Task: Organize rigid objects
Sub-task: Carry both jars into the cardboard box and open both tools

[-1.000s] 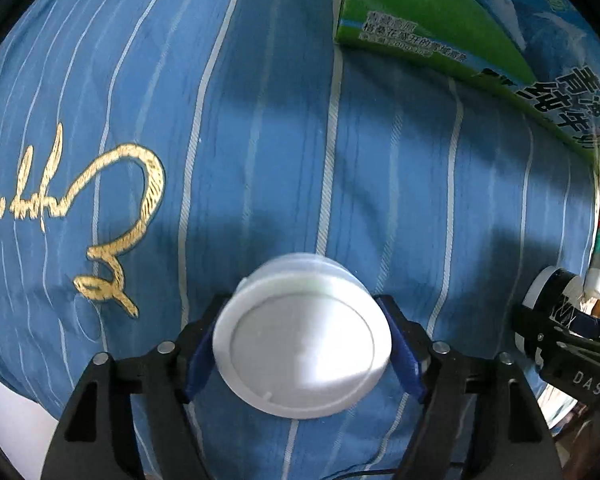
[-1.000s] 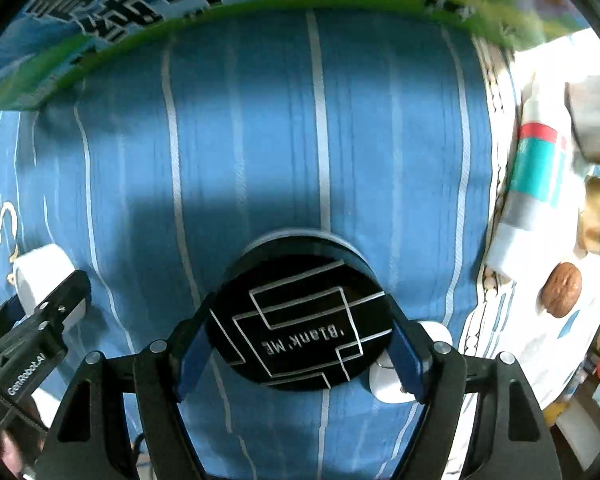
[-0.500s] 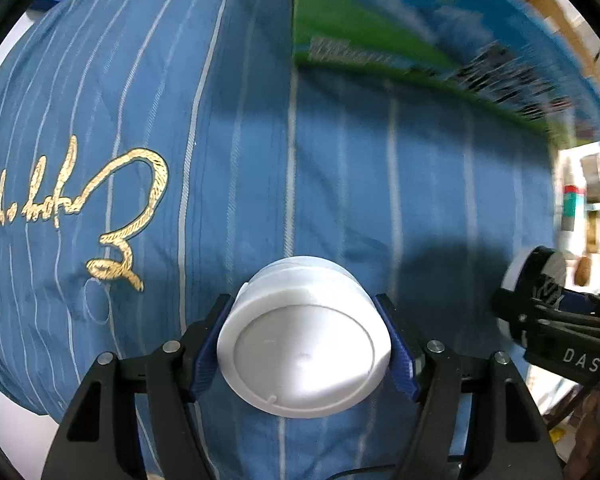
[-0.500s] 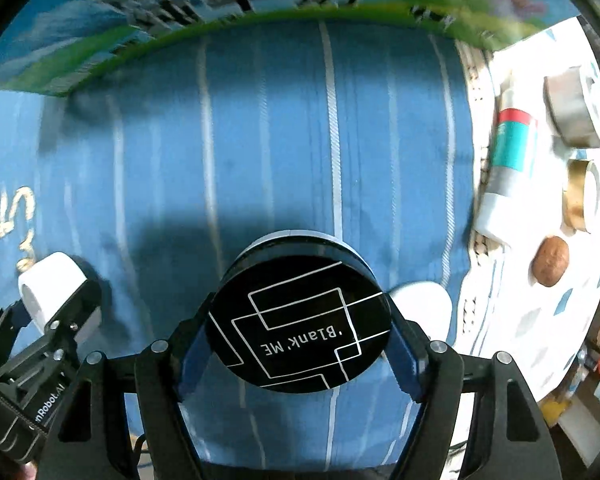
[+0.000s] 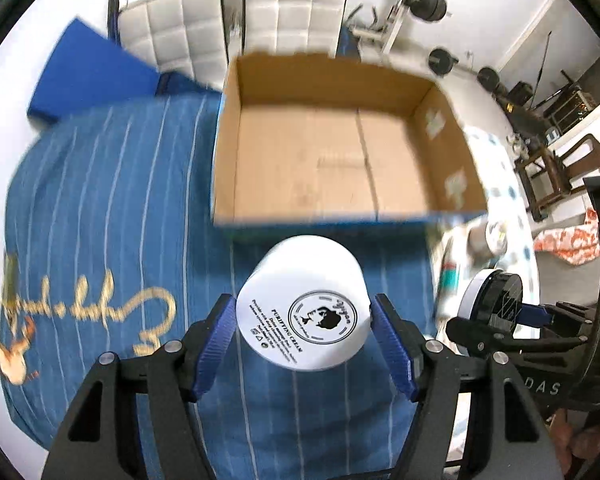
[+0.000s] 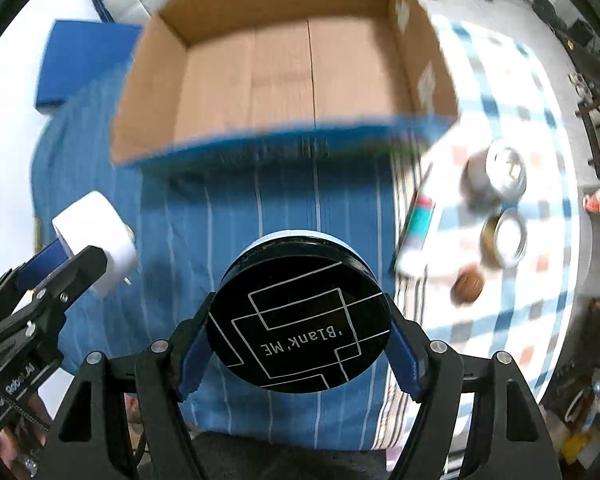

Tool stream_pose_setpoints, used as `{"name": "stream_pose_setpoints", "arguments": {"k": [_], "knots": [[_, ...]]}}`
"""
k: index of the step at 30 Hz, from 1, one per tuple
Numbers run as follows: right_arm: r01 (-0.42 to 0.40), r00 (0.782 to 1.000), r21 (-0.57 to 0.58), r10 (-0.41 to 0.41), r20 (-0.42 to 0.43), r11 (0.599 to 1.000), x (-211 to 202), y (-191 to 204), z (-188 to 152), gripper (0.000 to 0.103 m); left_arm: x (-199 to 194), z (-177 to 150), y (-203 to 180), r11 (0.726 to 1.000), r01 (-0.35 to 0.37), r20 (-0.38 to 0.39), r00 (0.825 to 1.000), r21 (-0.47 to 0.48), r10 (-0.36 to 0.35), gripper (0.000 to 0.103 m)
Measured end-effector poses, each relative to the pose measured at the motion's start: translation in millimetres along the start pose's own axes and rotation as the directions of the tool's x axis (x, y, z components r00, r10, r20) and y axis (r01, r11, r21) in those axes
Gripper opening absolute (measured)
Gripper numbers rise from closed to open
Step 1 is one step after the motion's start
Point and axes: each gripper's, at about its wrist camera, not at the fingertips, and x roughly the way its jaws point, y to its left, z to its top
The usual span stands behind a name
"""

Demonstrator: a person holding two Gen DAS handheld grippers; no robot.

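The left gripper [image 5: 305,338] is clamping a white cream jar [image 5: 304,304] while the right gripper [image 6: 298,344] is gripping a black-lidded jar [image 6: 298,320], both apparently bound for the open cardboard box [image 5: 340,208] at twelve o'clock.

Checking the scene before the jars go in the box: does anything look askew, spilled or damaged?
Nothing stands out. The white cream jar sits squarely in the left gripper, the black jar in the right gripper. The cardboard box is open and looks empty; its near edge is blurred.
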Motion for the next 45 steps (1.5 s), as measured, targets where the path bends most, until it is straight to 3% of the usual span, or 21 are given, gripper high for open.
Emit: {"name": "stream_pose_setpoints", "arguments": {"k": [5, 10, 17, 20, 24, 29, 39, 45], "knots": [[-0.010, 0.998, -0.010, 0.010, 0.062, 1.000, -34.1, -21.4, 42.1, 0.077, 13.2, 55.2, -11.4, 1.000, 0.020, 0.034, 0.999, -0.001, -0.020, 0.066], [-0.032, 0.995, -0.014, 0.033, 0.096, 0.999, -38.5, -34.9, 102.0, 0.077, 38.8, 111.9, -20.8, 0.998, 0.056, 0.046, 0.997, -0.024, -0.055, 0.066], [0.002, 0.994, -0.039, 0.003, 0.106, 0.999, -2.2, -37.1, 197.1, 0.077, 123.4, 185.0, -12.6, 0.986, 0.123, -0.060, 0.990, -0.113, -0.130, 0.066], [0.015, 0.996, -0.058, -0.010, 0.086, 0.998, 23.8, -37.1, 227.6, 0.077, 175.9, 207.3, -2.1, 0.972, 0.153, -0.157, 0.971, -0.176, -0.181, 0.066], [0.053, 0.998, -0.083, -0.050, 0.048, 0.995, 61.2, -38.1, 251.2, 0.077, 223.6, 220.0, 6.1, 0.957, 0.168, -0.229, 0.948, -0.236, -0.223, 0.066], [0.028, 1.000, -0.116, -0.029, -0.009, 0.993, 98.1, -35.6, 273.9, 0.077, 257.0, 224.1, 0.4, 0.949, 0.181, -0.284, 0.925, -0.257, -0.253, 0.066], [0.040, 0.998, -0.096, -0.044, -0.039, 0.995, 126.7, -49.8, 301.1, 0.077, 257.9, 234.8, -24.4, 0.980, 0.106, -0.304, 0.940, -0.170, -0.154, 0.067], [0.038, 0.996, -0.096, -0.045, -0.073, 0.995, 134.1, -53.6, 301.5, 0.079, 256.0, 229.6, -29.9, 0.981, 0.057, -0.340, 0.933, -0.185, -0.118, 0.067]]}}
